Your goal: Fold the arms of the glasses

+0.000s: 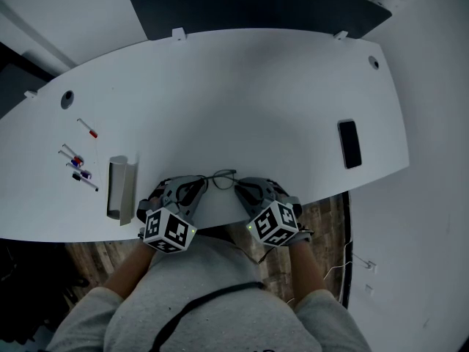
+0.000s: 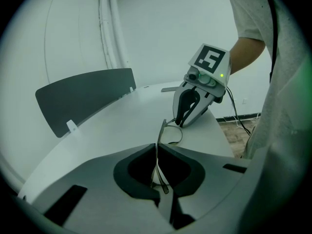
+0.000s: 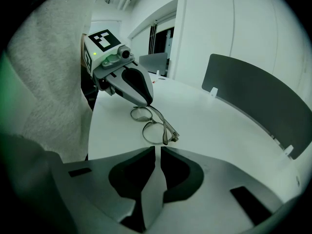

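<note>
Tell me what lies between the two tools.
Only the glasses, with the left tool shut on one end; the head view shows it.

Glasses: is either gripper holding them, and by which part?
The left gripper holds the glasses by one arm, pinched between its fingers. The right gripper holds nothing.

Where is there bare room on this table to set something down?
Bare: the middle of the white table, from the dark grey divider panel to the thin-framed glasses, between the coloured markers and the black phone. Crowded: the near edge, where the left gripper and right gripper flank the glasses, and around the markers and grey tray.
</note>
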{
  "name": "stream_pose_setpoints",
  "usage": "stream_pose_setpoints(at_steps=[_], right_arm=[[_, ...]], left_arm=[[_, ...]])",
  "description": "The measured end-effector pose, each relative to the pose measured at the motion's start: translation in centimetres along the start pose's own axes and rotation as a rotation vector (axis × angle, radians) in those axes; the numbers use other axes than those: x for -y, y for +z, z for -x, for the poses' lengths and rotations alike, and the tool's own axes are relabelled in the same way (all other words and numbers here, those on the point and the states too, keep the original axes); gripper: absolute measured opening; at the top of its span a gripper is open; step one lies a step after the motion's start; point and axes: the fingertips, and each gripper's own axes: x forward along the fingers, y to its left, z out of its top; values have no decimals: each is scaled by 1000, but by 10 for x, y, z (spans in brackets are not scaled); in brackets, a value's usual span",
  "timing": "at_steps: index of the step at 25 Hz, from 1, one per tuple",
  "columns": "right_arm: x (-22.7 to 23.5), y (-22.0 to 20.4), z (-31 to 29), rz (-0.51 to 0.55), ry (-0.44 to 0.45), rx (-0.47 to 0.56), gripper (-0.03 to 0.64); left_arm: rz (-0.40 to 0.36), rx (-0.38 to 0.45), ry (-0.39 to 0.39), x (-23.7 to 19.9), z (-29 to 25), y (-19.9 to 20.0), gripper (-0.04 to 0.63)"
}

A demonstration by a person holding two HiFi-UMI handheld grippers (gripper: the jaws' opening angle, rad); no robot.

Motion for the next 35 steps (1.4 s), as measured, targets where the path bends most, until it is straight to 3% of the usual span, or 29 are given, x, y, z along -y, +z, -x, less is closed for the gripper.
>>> stream_pose_setpoints(at_steps=[24, 35], right_arm=[[-3, -6, 6, -21, -6, -12, 44], [-5, -4, 20, -67, -33, 10, 41]], left_arm=[[4, 73, 0, 5, 17, 9, 28], [104, 116, 46, -1, 32, 10, 28]])
